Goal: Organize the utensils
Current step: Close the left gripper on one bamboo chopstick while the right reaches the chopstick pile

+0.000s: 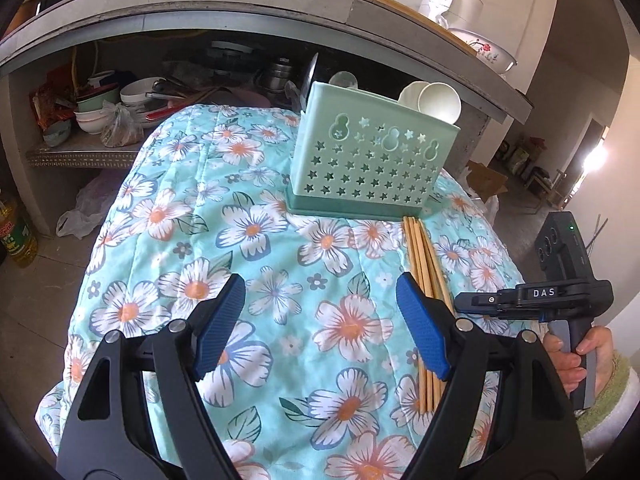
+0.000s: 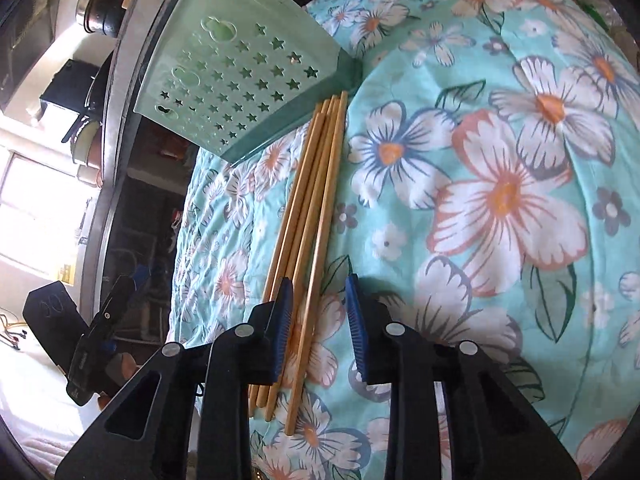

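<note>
A pale green utensil holder (image 1: 372, 152) with star holes stands at the far side of the floral quilt (image 1: 256, 224); white spoons (image 1: 434, 100) stick out of it. Several wooden chopsticks (image 1: 420, 256) lie in a bundle in front of its right end. My left gripper (image 1: 322, 322) hovers open over the quilt, left of the chopsticks, with nothing between its pads. A hand (image 1: 568, 356) holds my right gripper (image 2: 320, 312), which is low over the chopsticks (image 2: 316, 200). Its narrow jaws straddle part of the bundle, with a visible gap at the right pad. The holder (image 2: 240, 64) lies beyond.
A concrete counter (image 1: 280, 4) curves behind the quilt, with bowls and pans (image 1: 120, 108) on the shelf beneath. A white appliance (image 1: 448, 0) and a flowered bowl (image 1: 484, 50) sit on top. An oil bottle (image 1: 16, 236) and a cardboard box (image 1: 486, 180) stand on the floor.
</note>
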Tool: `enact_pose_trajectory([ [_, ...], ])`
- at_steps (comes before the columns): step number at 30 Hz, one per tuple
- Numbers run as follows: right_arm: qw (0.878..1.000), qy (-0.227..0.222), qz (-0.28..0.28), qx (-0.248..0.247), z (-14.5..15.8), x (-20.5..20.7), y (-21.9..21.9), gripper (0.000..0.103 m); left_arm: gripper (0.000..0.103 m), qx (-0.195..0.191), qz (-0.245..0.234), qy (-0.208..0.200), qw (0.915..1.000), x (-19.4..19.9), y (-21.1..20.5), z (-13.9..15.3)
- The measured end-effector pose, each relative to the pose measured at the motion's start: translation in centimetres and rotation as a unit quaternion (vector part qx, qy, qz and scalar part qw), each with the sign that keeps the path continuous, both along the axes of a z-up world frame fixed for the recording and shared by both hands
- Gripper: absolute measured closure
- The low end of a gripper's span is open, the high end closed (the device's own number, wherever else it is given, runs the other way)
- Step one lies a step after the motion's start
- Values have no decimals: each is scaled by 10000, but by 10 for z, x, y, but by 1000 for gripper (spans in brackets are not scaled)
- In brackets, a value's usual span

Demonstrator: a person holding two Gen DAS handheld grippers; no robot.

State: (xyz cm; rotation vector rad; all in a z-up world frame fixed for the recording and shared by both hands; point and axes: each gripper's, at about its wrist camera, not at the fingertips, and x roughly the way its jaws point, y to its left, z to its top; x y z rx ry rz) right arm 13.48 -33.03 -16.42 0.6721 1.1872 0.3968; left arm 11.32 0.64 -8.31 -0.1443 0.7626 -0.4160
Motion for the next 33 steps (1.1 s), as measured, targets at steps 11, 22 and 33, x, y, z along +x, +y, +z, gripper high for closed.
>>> enact_pose_trajectory([
  [11, 9995, 152, 69, 272, -12, -1, 9, 95, 66, -125, -620, 399, 9972, 3, -31, -12],
  [22, 9991, 79, -167, 384, -7, -12, -17, 97, 80, -83, -1066, 1244, 9865, 22, -69, -39],
  [33, 9974, 63, -376, 614, -14, -24, -37, 96, 80, -353, -1314, 1974, 9708, 48, -100, -66],
])
